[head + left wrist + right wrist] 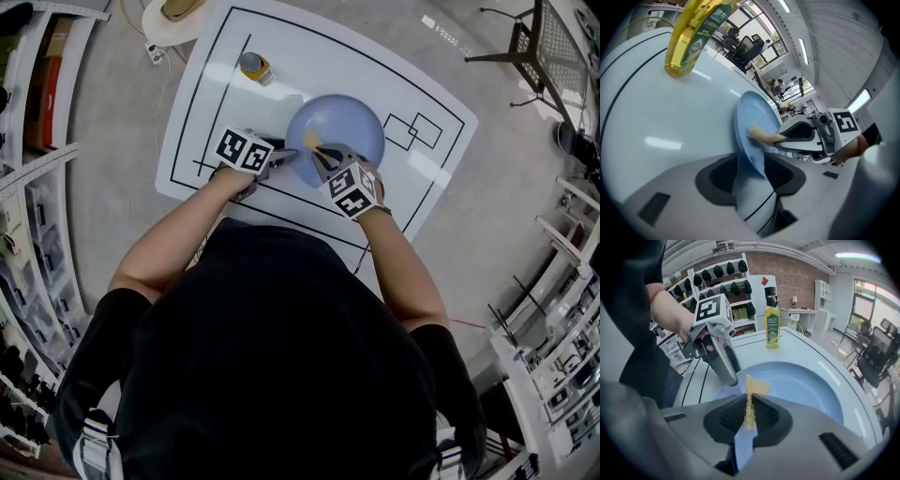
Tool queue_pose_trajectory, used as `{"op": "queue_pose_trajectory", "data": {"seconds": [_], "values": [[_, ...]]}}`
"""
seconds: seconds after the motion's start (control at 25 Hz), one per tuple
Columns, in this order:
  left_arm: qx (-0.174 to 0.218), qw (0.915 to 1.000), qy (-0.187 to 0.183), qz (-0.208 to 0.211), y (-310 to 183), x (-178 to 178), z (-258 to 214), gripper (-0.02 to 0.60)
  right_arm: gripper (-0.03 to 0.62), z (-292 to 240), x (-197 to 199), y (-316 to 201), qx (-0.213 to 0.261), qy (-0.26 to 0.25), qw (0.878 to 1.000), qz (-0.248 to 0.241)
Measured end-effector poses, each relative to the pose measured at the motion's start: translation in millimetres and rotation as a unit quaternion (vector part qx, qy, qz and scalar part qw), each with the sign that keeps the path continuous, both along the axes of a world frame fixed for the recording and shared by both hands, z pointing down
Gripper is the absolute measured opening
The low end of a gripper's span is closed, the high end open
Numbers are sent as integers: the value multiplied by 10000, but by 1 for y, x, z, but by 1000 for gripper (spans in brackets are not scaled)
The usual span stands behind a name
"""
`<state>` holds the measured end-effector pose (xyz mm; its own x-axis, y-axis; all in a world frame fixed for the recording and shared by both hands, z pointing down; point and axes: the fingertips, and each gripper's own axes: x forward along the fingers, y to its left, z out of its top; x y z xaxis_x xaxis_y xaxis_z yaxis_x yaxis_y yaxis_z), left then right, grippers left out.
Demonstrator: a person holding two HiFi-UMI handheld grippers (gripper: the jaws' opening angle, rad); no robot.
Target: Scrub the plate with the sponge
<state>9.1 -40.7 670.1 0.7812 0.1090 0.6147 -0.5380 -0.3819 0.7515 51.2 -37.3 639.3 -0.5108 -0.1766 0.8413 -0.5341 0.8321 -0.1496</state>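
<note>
I get bright overhead light: glare streaks on the table [693, 112] at nine o'clock, plate [754, 123] sharp, edges fisheye-bent.

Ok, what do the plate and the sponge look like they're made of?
Plate: pale blue, smooth, with a slight even sheen; hard plastic or glazed ceramic, cannot tell which. Sponge: thin, yellow, grainy open texture, squashed flat in the right gripper; likely soft foam or cellulose.

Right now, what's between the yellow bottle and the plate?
Nothing: only bare table separates the yellow bottle from the plate, per the head view.
</note>
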Motion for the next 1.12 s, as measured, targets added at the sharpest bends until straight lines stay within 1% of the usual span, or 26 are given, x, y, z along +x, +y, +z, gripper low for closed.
{"op": "queue_pose_trajectory", "data": {"seconds": [0.2, 0.44, 0.72, 0.92, 1.12], "values": [[-248, 9997, 74, 35, 6, 6, 7, 175, 26, 6, -5, -3, 4, -7, 9999, -129], [-389, 9992, 133, 24, 6, 8, 8, 118, 26, 14, -15, 3, -62, 13, 9994, -328], [-446, 9988, 185, 49, 7, 8, 7, 114, 26, 16, -21, 1, -68, -8, 9993, -368], [-486, 9986, 175, 80, 10, 8, 8, 114, 26, 17, -30, -7, -7, -9, 9986, -537], [-526, 9983, 195, 133, 12, 8, 8, 114, 26, 19, -38, -15, 114, 116, 9971, -742]]}}
